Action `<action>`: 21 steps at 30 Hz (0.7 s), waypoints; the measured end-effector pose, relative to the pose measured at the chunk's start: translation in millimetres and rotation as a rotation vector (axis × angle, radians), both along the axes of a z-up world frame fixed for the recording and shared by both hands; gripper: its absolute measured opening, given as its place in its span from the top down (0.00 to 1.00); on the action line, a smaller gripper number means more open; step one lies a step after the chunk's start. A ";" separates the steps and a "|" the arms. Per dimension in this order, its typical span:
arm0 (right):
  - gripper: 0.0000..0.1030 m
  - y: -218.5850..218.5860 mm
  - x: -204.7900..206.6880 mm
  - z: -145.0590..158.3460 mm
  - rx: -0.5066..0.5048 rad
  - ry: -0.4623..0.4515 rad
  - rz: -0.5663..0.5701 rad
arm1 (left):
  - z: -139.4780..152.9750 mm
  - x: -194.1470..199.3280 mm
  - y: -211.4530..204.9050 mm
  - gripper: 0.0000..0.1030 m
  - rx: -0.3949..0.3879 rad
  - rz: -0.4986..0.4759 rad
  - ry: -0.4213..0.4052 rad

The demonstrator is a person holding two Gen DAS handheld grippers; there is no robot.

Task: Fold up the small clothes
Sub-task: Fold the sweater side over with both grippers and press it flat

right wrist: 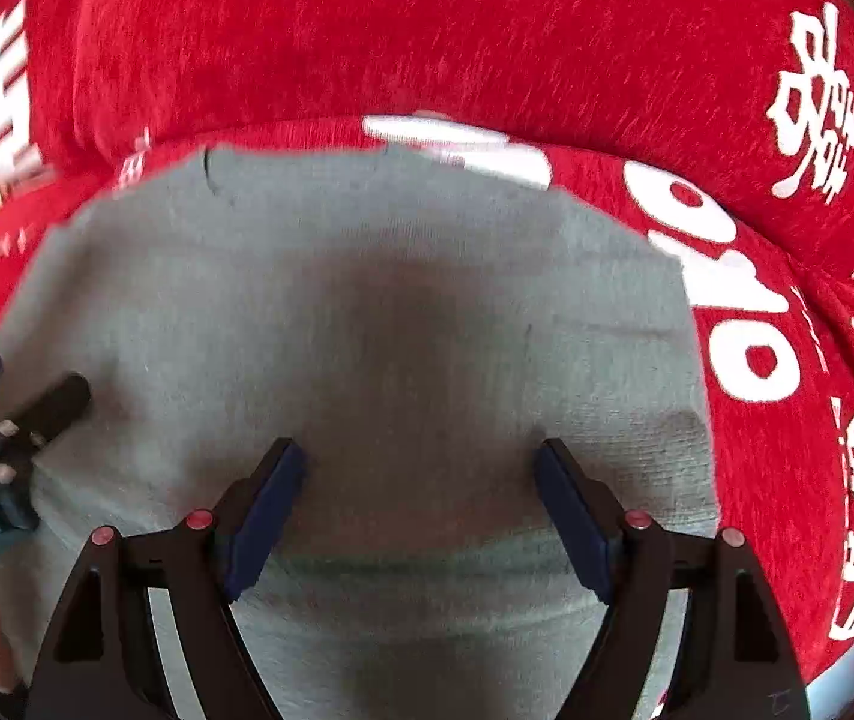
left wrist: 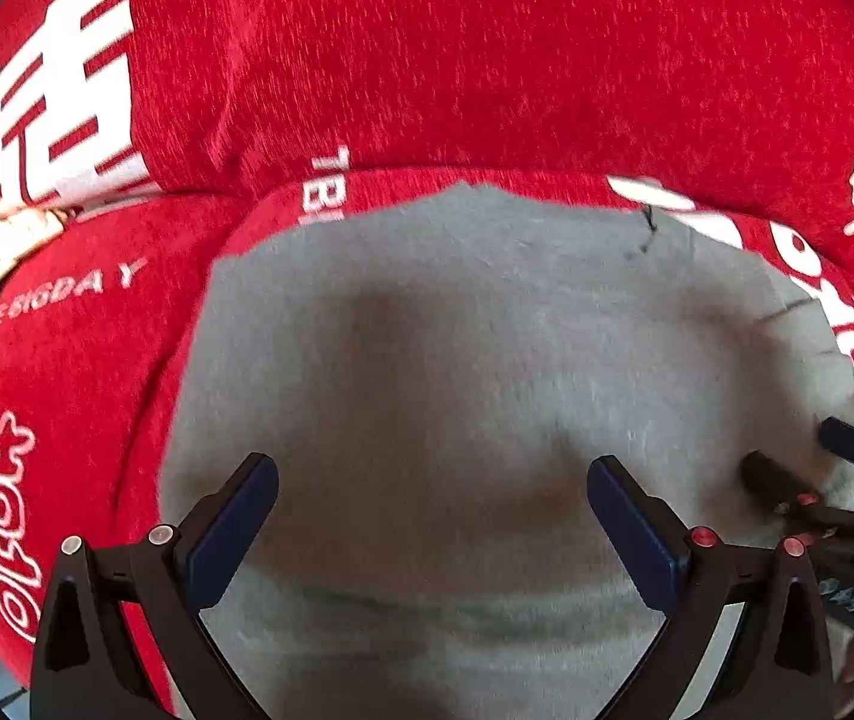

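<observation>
Red blanket (left wrist: 487, 60) with white lettering covered everything, bunched into ridge behind grey garment (left wrist: 457, 360). Garment lay flat on blanket, pretty smooth, far edge straight, so looked like at least one fold was done already, hard to say how many were left. Left gripper (left wrist: 433, 510) hovered over garment's near part, jaws wide apart, nothing pinched. Right gripper (right wrist: 420, 498) sat just beside it on same cloth, jaws spread too, holding nothing. Guessing next grab or final smoothing remained.

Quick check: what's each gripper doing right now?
Left gripper: open, empty, over the grey garment.
Right gripper: open, empty, over the same garment.
</observation>
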State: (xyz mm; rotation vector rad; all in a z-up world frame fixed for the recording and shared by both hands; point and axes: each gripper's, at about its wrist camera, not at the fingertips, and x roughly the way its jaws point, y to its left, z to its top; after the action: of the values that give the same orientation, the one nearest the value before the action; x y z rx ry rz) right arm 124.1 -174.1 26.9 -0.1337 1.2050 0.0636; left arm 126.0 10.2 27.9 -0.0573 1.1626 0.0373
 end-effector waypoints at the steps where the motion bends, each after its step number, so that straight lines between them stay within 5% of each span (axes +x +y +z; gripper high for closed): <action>1: 0.19 1.0 -3.3 0.4 -0.008 -0.013 0.003 | -3.9 -1.0 -0.4 0.00 0.005 0.000 0.015; 5: 0.19 0.2 -7.3 10.0 -0.004 0.032 -0.030 | -5.6 -12.7 -2.7 0.00 0.027 -0.003 0.022; 14: 0.19 -0.1 -62.7 13.5 0.016 -0.059 -0.018 | -7.4 -56.5 1.8 0.00 0.015 -0.030 -0.014; 18: 0.19 4.6 -94.7 2.7 0.044 -0.014 0.008 | -11.6 -80.2 6.7 0.00 -0.036 -0.047 0.031; 21: 0.18 4.4 -118.6 4.7 0.025 -0.068 0.053 | -12.6 -108.7 7.8 0.00 -0.002 -0.067 -0.031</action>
State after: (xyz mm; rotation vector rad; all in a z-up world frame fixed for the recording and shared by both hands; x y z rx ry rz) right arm 5.5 -169.7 31.5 -0.1442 1.1323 0.1195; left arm 17.4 18.1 15.3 -0.0206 1.1332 -0.0241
